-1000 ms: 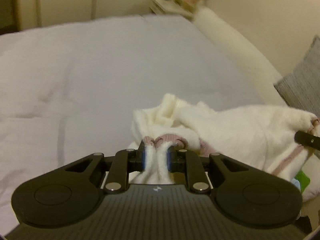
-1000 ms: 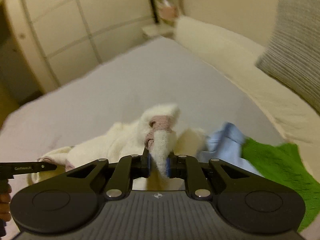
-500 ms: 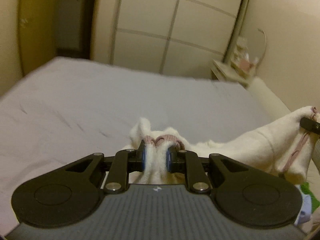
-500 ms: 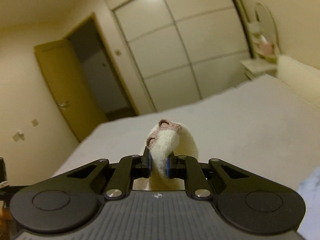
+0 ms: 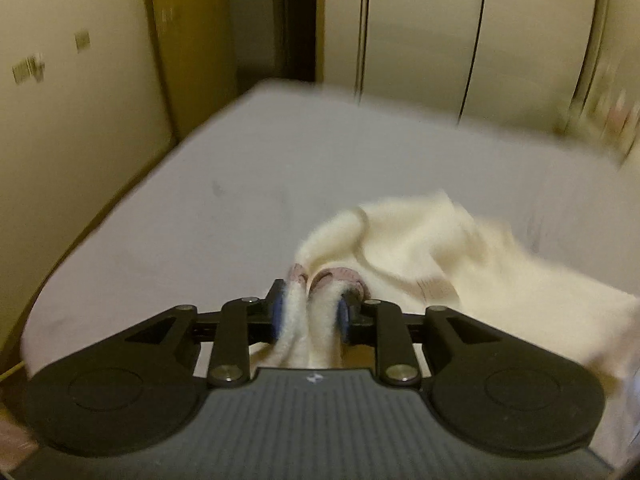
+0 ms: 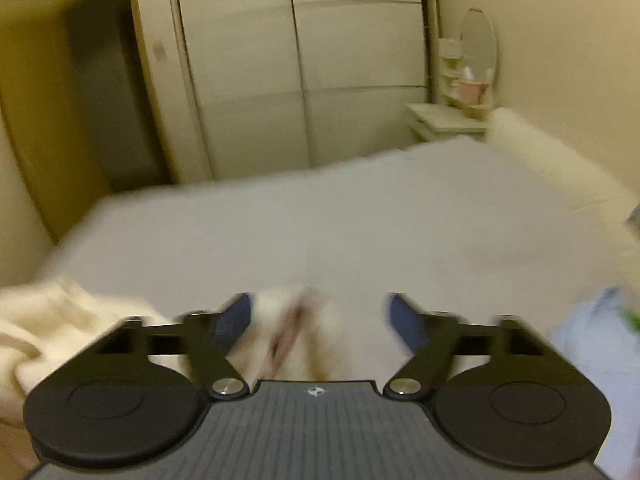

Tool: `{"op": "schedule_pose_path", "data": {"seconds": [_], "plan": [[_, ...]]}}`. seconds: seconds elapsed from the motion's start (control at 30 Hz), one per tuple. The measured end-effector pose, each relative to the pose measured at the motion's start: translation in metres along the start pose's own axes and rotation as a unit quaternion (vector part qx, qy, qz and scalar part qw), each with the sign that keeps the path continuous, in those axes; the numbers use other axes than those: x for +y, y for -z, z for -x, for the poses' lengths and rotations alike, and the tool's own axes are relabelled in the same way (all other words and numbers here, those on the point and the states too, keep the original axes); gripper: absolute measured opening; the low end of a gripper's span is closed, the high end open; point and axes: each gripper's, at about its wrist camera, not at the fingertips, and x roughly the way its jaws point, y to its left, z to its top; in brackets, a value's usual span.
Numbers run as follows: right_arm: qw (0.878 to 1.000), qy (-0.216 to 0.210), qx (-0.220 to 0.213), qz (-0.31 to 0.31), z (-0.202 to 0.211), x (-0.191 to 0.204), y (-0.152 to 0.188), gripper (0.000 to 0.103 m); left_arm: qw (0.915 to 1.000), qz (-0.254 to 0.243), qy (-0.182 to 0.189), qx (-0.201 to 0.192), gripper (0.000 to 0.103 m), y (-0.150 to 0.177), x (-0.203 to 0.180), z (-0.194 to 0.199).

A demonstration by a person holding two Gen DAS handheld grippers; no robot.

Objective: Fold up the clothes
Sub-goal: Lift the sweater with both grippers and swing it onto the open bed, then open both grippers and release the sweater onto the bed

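Note:
A cream fleece garment [image 5: 448, 256] with dusty-pink trim lies crumpled on the pale bed [image 5: 240, 200], spreading to the right in the left wrist view. My left gripper [image 5: 310, 314] is shut on its pink-edged hem, with white fabric bunched between the blue pads. In the right wrist view my right gripper [image 6: 318, 316] is open with the jaws wide apart. A blurred piece of the garment [image 6: 296, 332] with a pink stripe sits loose between the jaws. More of the garment [image 6: 52, 320] lies at the left.
A light blue cloth [image 6: 592, 332] and a bit of green cloth [image 6: 632, 320] lie at the right edge. A white bolster [image 6: 552, 160] runs along the right wall. A wardrobe [image 6: 300, 72] and a nightstand [image 6: 444, 120] stand beyond the bed.
My right gripper has opened and let go of the garment's hem. Both grippers have swung and dropped toward the bed; the left stays shut on the hem.

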Motion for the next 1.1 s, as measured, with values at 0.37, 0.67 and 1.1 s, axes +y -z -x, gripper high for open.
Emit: {"op": "schedule_pose_path", "data": {"seconds": [0.37,0.67,1.1], "plan": [[0.984,-0.100,0.146,0.003,-0.017,0.035,0.085,0.084,0.9937,0.054,-0.030,0.094,0.042,0.117,0.019,-0.032],[0.966,-0.127,0.226,0.010,-0.003,0.032,0.159,0.084,0.9863,0.072,-0.013,0.148,0.045,0.216,0.026,0.009],[0.949,-0.155,0.270,0.047,-0.013,0.039,0.221,0.084,0.9862,0.088,0.009,0.140,0.046,0.247,0.000,0.032]]}}
